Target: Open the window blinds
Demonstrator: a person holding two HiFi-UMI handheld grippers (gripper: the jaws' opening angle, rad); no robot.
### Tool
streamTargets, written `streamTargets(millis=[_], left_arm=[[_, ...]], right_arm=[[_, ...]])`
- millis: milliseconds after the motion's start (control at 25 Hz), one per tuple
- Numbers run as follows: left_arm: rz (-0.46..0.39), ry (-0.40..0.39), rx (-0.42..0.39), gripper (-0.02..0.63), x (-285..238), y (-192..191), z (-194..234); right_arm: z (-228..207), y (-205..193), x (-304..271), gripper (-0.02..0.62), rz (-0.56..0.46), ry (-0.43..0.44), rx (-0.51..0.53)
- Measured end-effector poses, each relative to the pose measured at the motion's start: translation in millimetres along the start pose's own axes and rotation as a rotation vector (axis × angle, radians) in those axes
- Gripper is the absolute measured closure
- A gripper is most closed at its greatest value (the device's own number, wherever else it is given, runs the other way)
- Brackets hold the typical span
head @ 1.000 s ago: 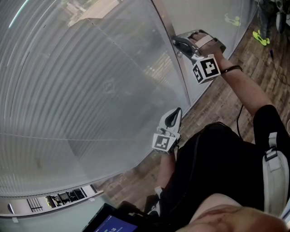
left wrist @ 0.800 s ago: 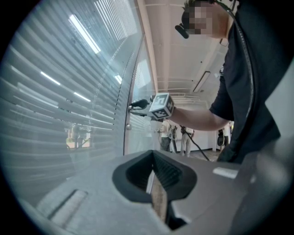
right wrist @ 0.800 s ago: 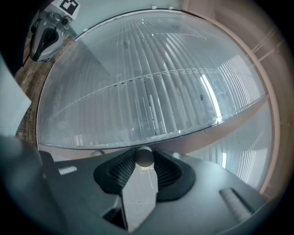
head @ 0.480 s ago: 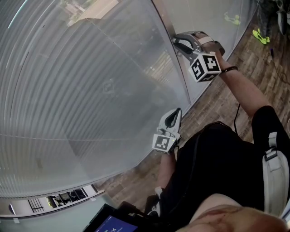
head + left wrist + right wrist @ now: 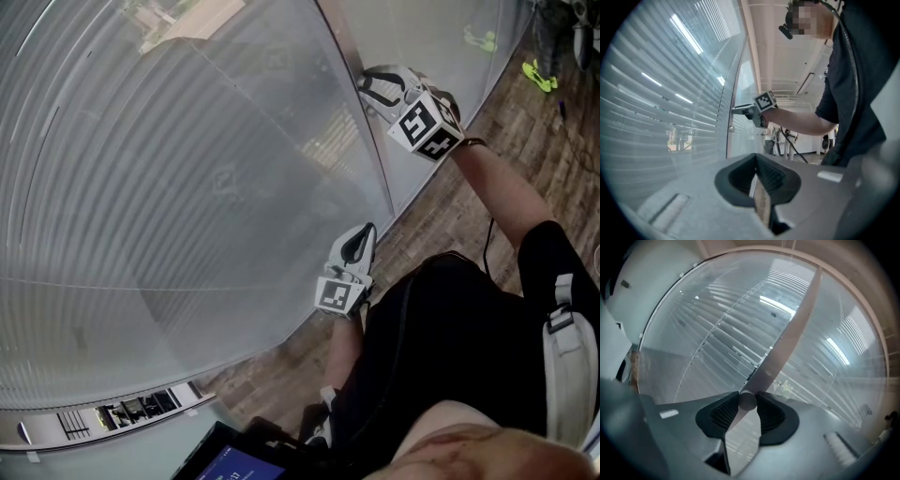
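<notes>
A: How many grippers, left to right?
B: Two. The left gripper, jaws together and empty, is near the window blinds. The right gripper clamps one round knob on the single frame post bordering those blinds.

We take this for an office or some similar workplace, not a home. A tall glass wall runs along one side, with slatted blinds behind the pane and a slim metal post between panes. The floor is laid in wood-look planks. In the left gripper view a long pale ceiling with a strip light stretches far down the room, and several people stand there on the open floor. Near us we see a dark device with a blue screen.
</notes>
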State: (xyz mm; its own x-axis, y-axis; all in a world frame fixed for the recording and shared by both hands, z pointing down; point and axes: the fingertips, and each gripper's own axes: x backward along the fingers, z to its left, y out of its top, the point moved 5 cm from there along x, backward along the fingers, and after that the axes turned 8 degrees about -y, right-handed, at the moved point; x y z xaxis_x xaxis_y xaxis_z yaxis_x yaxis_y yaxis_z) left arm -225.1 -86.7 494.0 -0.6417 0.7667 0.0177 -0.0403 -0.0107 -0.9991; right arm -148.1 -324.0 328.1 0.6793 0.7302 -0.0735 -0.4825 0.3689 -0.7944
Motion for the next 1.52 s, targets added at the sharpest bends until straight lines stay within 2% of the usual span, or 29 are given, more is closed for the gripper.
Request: streamTargets(millis=[280,800,960,1240,1440,1520], left_arm=[[-0.011,-0.02,-0.005,0.607,-4,3,-1],[0.001,-0.017,-0.023,0.607,-7,0,-3],[-0.013,-0.013,0.001,0.607,-7,3,-4],[-0.004,-0.012,-0.024,0.607,-4,0,-4],[-0.002,-0.015,-0.024,0.607,-3,-2,-4],[-0.003,-0.013,-0.028,0.607,-3,-3,-2]], right_arm=[[-3,-5,-3,0.468,0.023,0.025,-0.323],[-12,-14,-4,0.469,0.046,0.044,-0.642],[-12,-14,-5,0.469,0.045,0.045,-0.67],[-11,-12,-5,0.469,0.046,0.039,-0.689],[-13,-14,-4,0.469,0.038,0.061,-0.772],[-13,-13,-4,0.469,0.035,0.062,-0.775]])
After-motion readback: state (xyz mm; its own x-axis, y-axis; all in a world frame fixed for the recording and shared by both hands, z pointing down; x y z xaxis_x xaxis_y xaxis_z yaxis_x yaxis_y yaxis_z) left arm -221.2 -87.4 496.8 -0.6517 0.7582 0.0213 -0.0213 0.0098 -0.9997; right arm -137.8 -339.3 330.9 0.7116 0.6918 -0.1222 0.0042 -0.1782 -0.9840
